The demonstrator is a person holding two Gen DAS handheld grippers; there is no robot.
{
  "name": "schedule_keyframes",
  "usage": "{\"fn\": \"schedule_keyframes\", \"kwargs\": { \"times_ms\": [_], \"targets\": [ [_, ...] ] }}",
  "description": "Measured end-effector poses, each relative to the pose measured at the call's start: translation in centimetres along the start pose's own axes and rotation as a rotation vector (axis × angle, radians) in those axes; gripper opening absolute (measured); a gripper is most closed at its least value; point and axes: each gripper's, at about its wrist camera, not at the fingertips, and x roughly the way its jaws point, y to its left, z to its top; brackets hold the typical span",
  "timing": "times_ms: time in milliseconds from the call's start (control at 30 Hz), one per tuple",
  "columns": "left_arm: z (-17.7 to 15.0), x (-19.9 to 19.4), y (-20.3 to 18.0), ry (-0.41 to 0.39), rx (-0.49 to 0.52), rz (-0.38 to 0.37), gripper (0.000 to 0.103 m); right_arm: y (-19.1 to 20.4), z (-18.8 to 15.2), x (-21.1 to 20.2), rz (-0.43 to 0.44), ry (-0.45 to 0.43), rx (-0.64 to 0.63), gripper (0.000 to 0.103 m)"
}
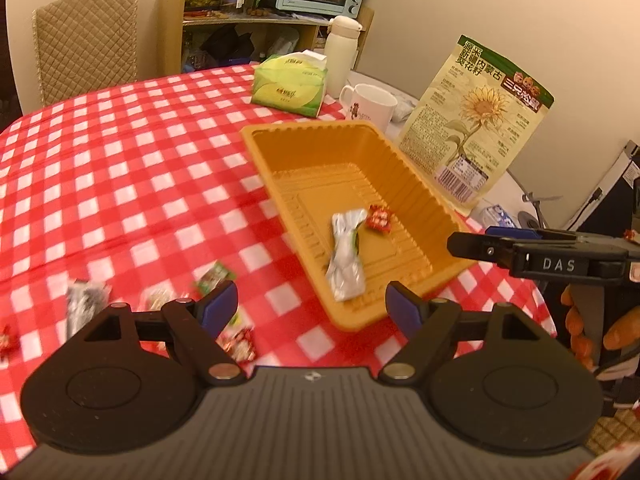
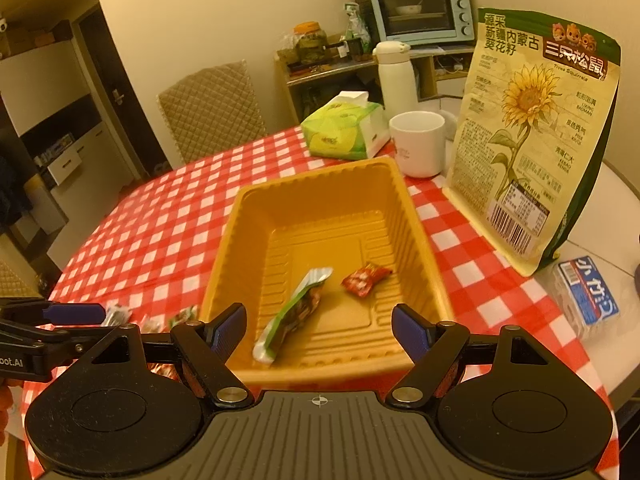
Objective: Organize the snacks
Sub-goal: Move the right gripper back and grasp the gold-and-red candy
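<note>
Tablecloth: red-white check, smooth with a slight sheen, looks like wipeable plastic. Tray: thin moulded orange plastic, ribbed walls and floor, semi-gloss. Long sachet in it: crinkled silver foil, shiny. Small red wrapper: glossy film. Sunflower seed bag: matt, paper-look print. Mug: glazed white ceramic, glossy. Flask: smooth white, satin. Tissue pack: soft glossy plastic wrap. Chair cover: quilted beige cloth, matt. Gripper pads: blue and matt, on matt black plastic arms.
</note>
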Motion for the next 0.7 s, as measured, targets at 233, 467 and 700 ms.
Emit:
{"fn": "schedule_keyframes", "kwargs": {
  "times_ms": [233, 467, 700],
  "targets": [
    [-3.0, -2.7, 2.8, 0.035, -0.021, 0.015, 0.079, 2.8, -2.1, -0.8, 0.004, 0.034, -0.010, 0.079],
    [-5.2, -5.0, 6.2, 0.056, -0.056, 0.041, 0.079, 5.9, -4.5, -0.6, 0.020, 0.090, -0.031, 0.079],
    [-6.7, -6.6, 9.6, 0.066, -0.088, 0.077, 0.079, 9.1, -6.1, 0.8, 0.048, 0.136, -0.047, 0.079]
  ]
}}
